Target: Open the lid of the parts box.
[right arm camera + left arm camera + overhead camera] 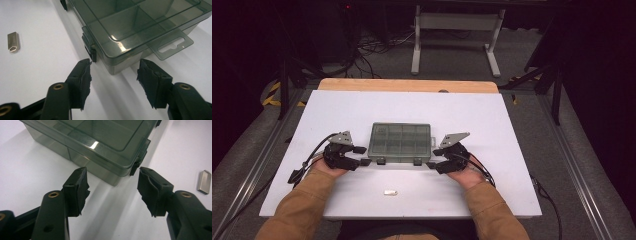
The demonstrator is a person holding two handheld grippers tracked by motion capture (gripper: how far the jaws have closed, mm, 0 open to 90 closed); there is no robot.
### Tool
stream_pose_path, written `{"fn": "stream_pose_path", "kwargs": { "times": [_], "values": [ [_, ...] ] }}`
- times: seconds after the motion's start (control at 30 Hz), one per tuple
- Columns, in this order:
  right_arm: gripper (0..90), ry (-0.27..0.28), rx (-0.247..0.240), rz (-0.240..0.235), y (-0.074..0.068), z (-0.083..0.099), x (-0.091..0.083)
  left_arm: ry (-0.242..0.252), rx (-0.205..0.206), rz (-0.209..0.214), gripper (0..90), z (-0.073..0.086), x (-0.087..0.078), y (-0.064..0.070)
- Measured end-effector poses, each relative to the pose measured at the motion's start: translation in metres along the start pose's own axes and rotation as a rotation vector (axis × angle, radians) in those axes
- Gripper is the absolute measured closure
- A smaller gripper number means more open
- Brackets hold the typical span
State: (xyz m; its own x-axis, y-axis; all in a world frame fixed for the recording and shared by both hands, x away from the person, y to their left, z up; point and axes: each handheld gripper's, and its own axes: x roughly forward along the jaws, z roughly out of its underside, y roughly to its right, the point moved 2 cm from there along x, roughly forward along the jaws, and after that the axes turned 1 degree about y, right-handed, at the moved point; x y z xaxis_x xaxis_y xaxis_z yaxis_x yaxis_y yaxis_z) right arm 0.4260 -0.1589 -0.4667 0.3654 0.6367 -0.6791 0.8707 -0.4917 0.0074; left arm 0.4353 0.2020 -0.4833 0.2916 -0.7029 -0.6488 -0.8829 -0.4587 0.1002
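- Smoky translucent plastic compartment box [401, 138], lid closed, black latches on its near edge.
- Left gripper [362, 156] and right gripper [433, 159]: jaws wide apart, empty.
- Small metal block [390, 192] lies nearer.

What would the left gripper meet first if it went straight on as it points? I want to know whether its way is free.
Probably the near corner of the closed compartment box: it sits just ahead of the open left gripper, beside a black latch. Depth is hard to judge.

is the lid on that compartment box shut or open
Shut: the clear lid lies flat on the compartment box, and its black latches sit down over the front edge.
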Motion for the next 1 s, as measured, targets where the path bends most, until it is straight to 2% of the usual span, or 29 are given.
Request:
{"fn": "stream_pose_path", "kwargs": {
  "times": [0.37, 0.7, 1.0],
  "values": [
    [51.4, 0.013, -0.009, 0.007, -0.0007, -0.0008, -0.0015, -0.035, 0.031, -0.026, 54.3, 0.0002, 0.0062, 0.0030],
    [58.9, 0.015, -0.023, 0.025, -0.0018, -0.0015, -0.0016, -0.043, 0.048, -0.039, 63.5, -0.0003, 0.0073, 0.0047],
    [62.4, 0.006, -0.033, 0.037, -0.0028, -0.0014, -0.0008, -0.048, 0.052, -0.042, 64.5, -0.0003, 0.0071, 0.0052]
  ]
}}
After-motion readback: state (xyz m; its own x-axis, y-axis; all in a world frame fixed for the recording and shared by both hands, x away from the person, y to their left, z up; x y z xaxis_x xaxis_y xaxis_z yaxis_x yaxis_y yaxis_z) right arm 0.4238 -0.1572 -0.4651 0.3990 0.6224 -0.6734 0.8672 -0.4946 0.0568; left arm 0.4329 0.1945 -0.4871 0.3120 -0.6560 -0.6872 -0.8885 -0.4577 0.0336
